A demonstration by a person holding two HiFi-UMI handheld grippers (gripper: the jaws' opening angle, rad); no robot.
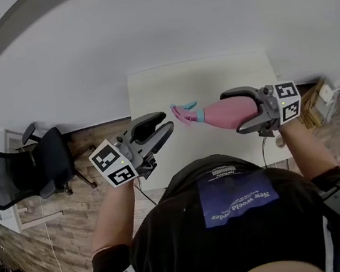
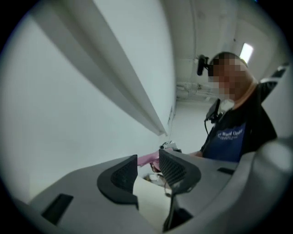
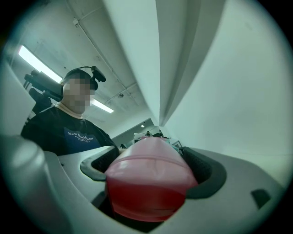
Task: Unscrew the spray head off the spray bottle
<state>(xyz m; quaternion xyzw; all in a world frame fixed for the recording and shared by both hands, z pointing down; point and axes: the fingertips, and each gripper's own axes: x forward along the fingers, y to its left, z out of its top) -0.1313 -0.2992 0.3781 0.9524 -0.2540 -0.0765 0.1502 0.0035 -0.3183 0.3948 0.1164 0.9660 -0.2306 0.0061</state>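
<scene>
A white wall is seen behind a plain white desk (image 1: 211, 72). The desk stands on a wood-plank floor (image 1: 88, 141), and a black mesh office chair (image 1: 29, 169) is parked well to its left. A person in a black shirt with a blue printed patch (image 1: 237, 201) is seen from above at the desk's near edge.

A translucent pink plastic spray bottle (image 1: 230, 112) is held lying level in the air over the desk, nearer its right edge than its left. Its body is clamped between the jaws of the right gripper (image 1: 233, 114). In the right gripper view the bottle's rounded base (image 3: 149, 180) fills the gap, with the black ribbed pads (image 3: 201, 167) pressed against both sides.

The pink trigger spray head (image 1: 187, 112) is joined to the bottle by a teal collar (image 1: 200, 115) and is pointed toward the desk's left edge.

The left gripper (image 1: 168, 126) is held level by the desk's left edge, just beside the spray head but apart from it. Its jaws are parted and nothing is gripped. In the left gripper view only bare desk and a sliver of the pink bottle (image 2: 149, 159) are seen beyond the open pads (image 2: 123, 173).
</scene>
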